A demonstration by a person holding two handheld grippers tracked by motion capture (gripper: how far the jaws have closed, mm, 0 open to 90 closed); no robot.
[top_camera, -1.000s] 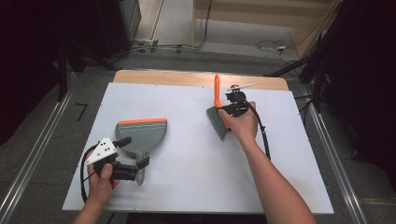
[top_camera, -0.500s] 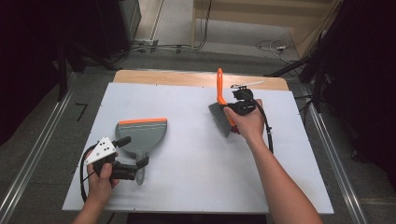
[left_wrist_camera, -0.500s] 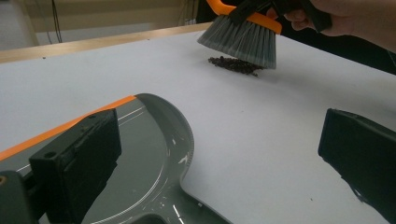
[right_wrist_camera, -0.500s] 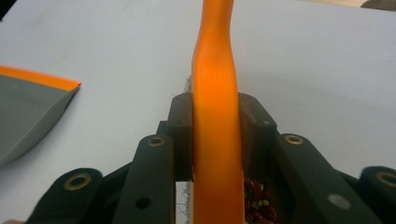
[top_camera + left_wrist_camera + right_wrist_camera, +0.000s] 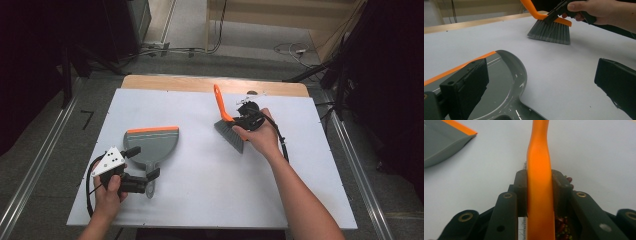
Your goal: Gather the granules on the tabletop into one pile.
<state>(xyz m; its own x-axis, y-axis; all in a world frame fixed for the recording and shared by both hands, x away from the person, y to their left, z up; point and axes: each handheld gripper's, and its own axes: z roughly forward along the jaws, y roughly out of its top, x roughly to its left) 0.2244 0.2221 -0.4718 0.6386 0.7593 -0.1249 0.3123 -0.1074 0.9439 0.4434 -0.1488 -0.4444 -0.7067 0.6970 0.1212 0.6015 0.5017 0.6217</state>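
So the white table (image 5: 210,200) has a grey dustpan (image 5: 152,145) on its left half, orange lip facing away from the person. Over on the right half is the brush (image 5: 231,131), bristles down on the surface, orange handle sticking up. Right gripper (image 5: 243,120) is clamped tight on that handle (jaws hugging both sides). Left gripper (image 5: 142,170) sits at the dustpan's handle end, jaws spread wide, gripping nothing.

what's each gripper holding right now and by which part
The right gripper is shut on the brush, clamping its orange handle just above the bristle head. The left gripper holds nothing: its jaws stand open over the dustpan.
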